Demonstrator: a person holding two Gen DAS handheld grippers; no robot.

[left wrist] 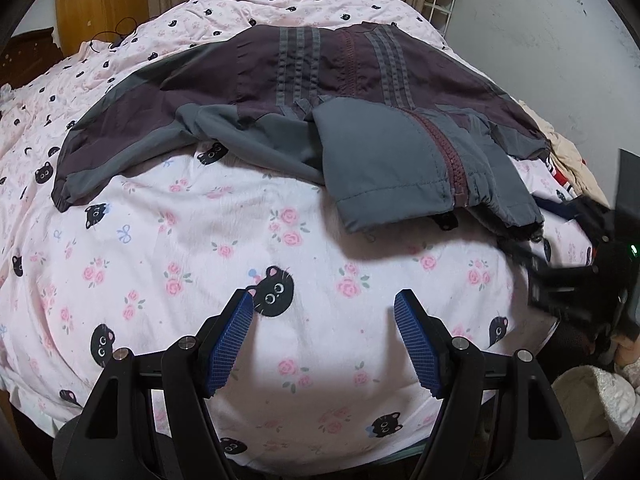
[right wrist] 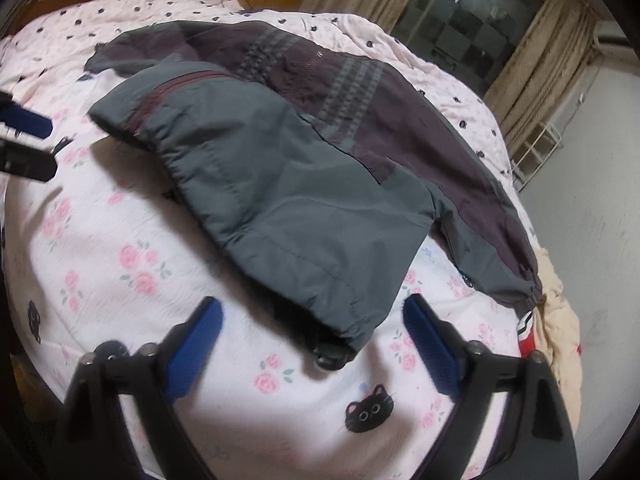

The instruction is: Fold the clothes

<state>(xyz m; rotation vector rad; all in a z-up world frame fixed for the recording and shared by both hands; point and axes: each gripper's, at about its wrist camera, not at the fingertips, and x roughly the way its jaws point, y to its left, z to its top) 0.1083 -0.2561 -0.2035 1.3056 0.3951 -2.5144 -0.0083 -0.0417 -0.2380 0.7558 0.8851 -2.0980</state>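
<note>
Across the middle of the bed (left wrist: pixel 120 220) sprawls a jacket (left wrist: pixel 300 80), maroon and grey with striped bands and a zip, its thin fabric crumpled. Bare pink sheet printed with roses and black cats runs from its grey hem to the near edge. Left gripper (left wrist: pixel 324 300) hangs over that strip, blue ribbed fingers (left wrist: pixel 232 344) spread, holding nothing. Right gripper (right wrist: pixel 312 308) sits at the hem, its fingers (right wrist: pixel 430 344) apart on either side of the cord toggle (right wrist: pixel 330 354), not pinching it.
</note>
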